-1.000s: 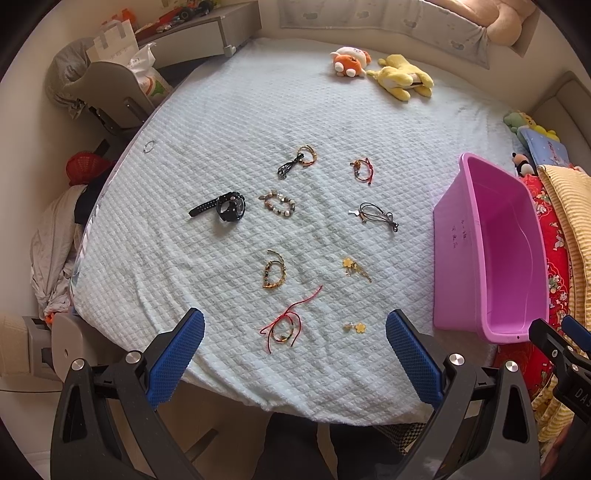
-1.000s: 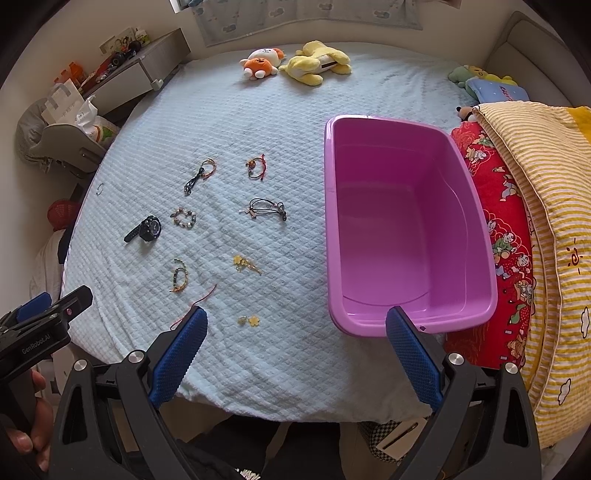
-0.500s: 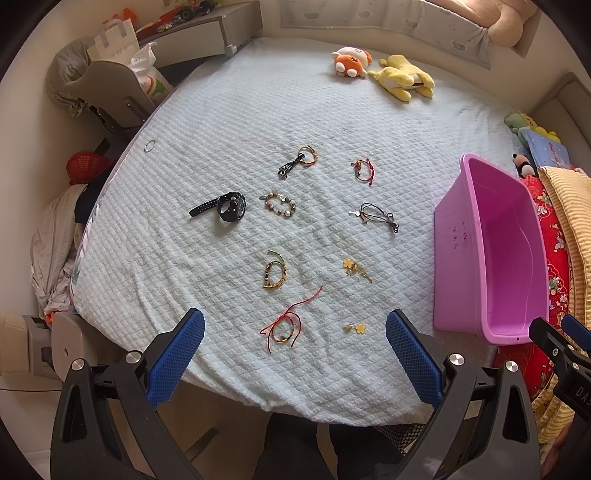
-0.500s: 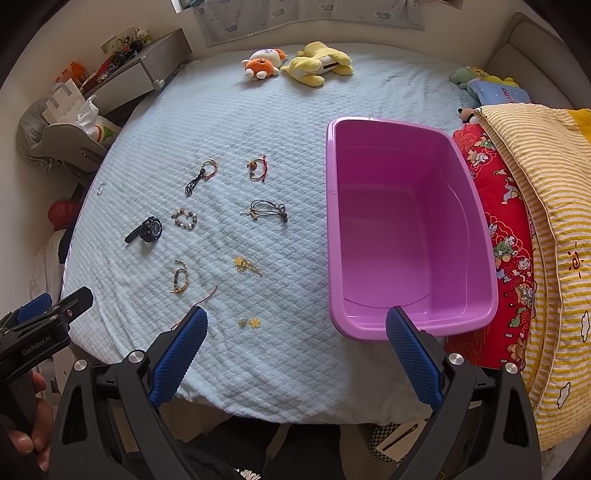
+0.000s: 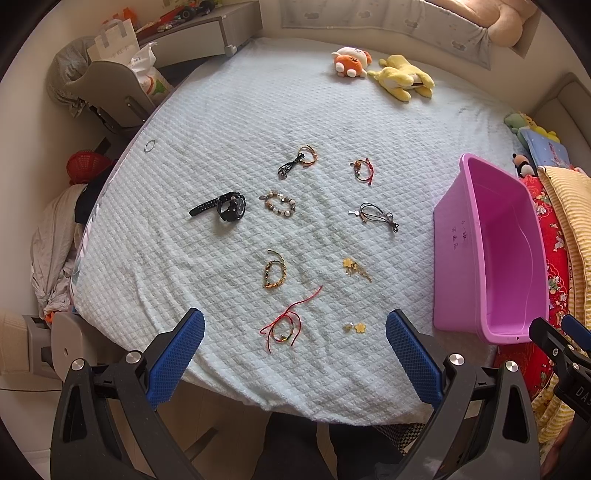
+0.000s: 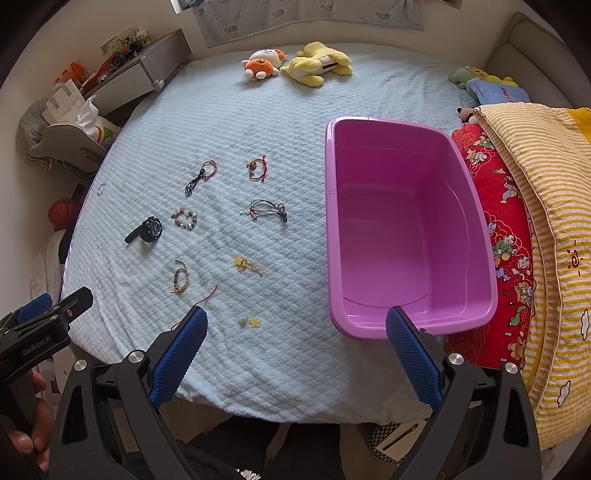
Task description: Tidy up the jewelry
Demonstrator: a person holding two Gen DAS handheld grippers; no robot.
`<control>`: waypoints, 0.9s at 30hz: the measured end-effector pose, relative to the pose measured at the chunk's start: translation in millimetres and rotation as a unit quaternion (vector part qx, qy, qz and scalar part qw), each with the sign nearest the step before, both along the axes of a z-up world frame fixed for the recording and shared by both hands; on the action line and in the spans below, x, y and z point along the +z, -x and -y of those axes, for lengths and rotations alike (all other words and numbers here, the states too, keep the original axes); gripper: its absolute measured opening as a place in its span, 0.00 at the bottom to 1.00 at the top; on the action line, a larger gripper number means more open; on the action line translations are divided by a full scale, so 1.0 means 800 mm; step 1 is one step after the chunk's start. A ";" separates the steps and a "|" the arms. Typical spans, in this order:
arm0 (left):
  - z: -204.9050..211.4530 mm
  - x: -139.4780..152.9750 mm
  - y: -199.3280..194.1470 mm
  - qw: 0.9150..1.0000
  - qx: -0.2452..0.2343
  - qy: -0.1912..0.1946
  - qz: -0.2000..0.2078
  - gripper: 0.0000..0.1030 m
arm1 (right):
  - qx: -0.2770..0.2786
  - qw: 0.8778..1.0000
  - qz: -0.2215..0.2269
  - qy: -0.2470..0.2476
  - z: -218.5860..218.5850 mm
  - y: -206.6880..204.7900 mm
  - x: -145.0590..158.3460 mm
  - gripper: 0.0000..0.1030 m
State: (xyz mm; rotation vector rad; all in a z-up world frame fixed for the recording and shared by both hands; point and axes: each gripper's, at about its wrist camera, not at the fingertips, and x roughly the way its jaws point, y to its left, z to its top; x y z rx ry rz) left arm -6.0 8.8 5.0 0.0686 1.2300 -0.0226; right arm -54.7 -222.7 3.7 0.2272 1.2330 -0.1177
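Several pieces of jewelry lie spread on the pale blue bed cover (image 5: 221, 122): a black watch (image 5: 225, 207), a beaded bracelet (image 5: 280, 203), a red string bracelet (image 5: 284, 328), a yellow flower charm (image 5: 356, 326) and a black cord necklace (image 5: 376, 218). An empty pink tub (image 6: 402, 229) stands on the bed to their right; it also shows in the left wrist view (image 5: 491, 254). My left gripper (image 5: 294, 356) is open and empty, above the near bed edge by the red string bracelet. My right gripper (image 6: 295, 356) is open and empty, between the flower charm (image 6: 251, 322) and the tub's near corner.
Two plush toys (image 6: 295, 64) lie at the far end of the bed. A red patterned quilt (image 6: 506, 236) and a yellow striped blanket (image 6: 546, 206) are piled right of the tub. A bedside cabinet (image 5: 199, 29) and a chair with bags (image 5: 107, 92) stand at the left.
Both grippers have drifted only slightly; the views are nearly the same. Nothing on the bed has moved.
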 end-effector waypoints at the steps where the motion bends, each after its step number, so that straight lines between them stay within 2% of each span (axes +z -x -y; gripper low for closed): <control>1: 0.000 0.000 0.000 1.000 0.000 0.000 0.000 0.94 | 0.000 1.000 0.000 0.000 0.000 0.000 0.000 0.90; 18: -0.008 0.002 0.000 1.000 0.009 0.000 0.001 0.94 | 0.011 1.000 0.004 -0.002 0.001 0.003 0.004 0.90; 27: -0.027 -0.007 0.023 0.998 0.058 -0.003 0.009 0.94 | 0.053 0.998 0.011 -0.020 -0.001 0.007 -0.011 0.90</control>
